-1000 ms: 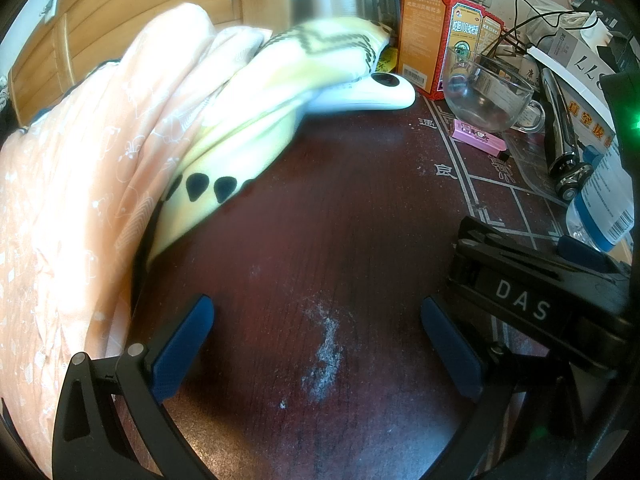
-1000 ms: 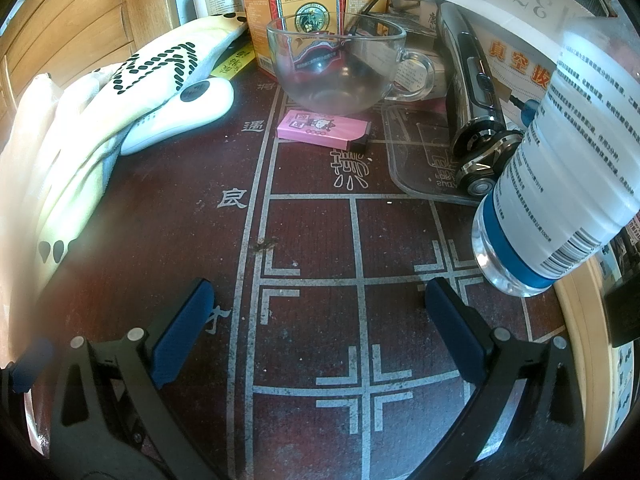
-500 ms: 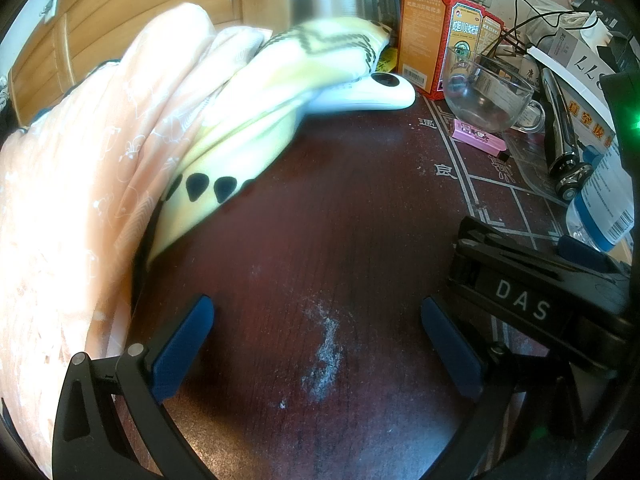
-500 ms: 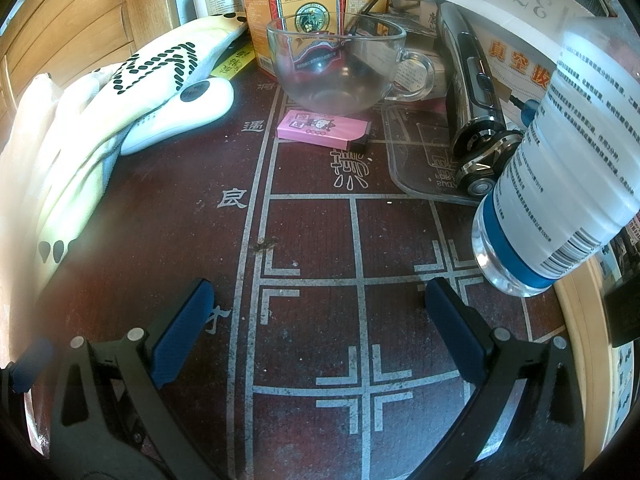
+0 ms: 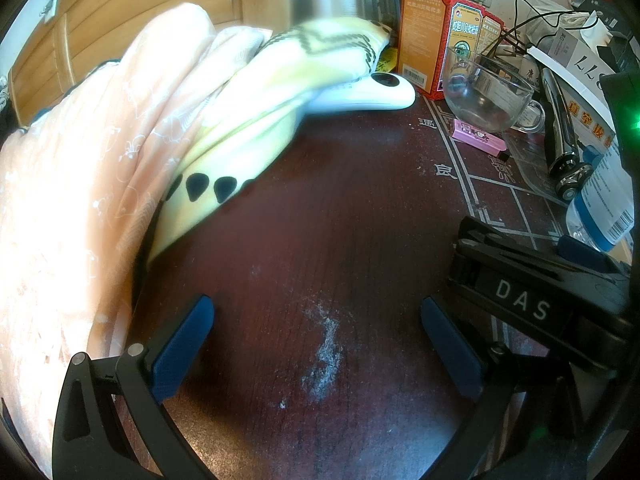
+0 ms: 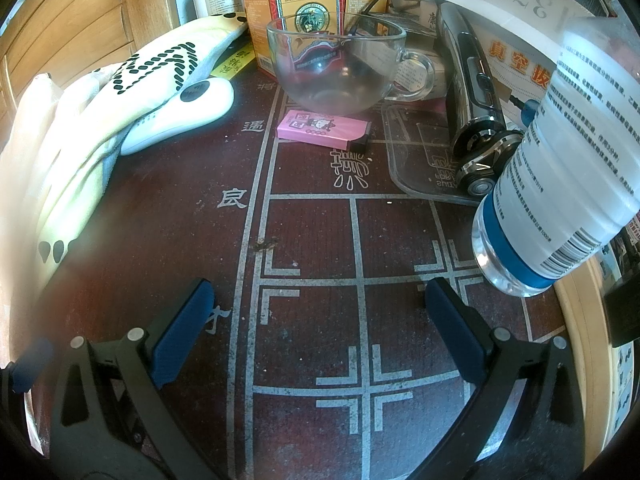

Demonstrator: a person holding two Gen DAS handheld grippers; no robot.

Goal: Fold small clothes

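Both grippers released over table.
We see left gripper (image 5: 316, 344) and right gripper (image 6: 318, 328) spread wide (empty), yellow sock (image 5: 280, 92) lying beside them.

Hard daylight falls from the left, blowing out the peach printed cloth (image 5: 80, 184) and the pale yellow sock with black grip dots (image 6: 80, 168) to near white. The dark red wooden tabletop (image 5: 340, 240) stays dim. Fisheye bending curves every edge; the frame corners go black and the far clutter blurs.
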